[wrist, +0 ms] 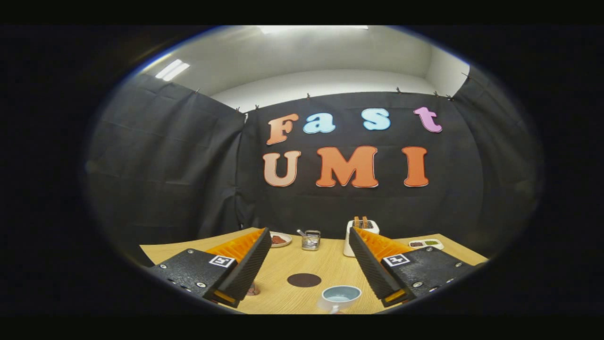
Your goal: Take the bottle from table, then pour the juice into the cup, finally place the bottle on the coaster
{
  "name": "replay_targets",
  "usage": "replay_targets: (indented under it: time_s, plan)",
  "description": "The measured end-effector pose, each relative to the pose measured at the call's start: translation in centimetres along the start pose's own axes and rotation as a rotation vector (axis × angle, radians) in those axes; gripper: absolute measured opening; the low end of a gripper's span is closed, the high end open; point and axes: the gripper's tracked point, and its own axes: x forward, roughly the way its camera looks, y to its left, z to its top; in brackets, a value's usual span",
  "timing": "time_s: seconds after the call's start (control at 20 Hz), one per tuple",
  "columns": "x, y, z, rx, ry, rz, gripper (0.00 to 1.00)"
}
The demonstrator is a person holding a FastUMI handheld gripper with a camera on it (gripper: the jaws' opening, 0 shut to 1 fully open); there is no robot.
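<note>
Count taken at the wooden table (283,278): one. Gripper (309,264): one, its two fingers spread wide with nothing between them. Cup (340,297): one. Round dark coaster (304,280): one. Toaster (361,231): one, with two slices standing in it. Plate (280,239): one. Glass jar (311,239): one. Small divided dish (425,243): one.
</note>
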Motion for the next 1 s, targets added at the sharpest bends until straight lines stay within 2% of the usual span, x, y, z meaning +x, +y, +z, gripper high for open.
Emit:
replay_targets:
  time_s: [0.5,1.0]
  plan:
    - [0.6,4.1,-4.5,0.04,0.072,0.062,0.98]
    - [0.3,10.9,-11.1,0.036,0.174,0.186,0.98]
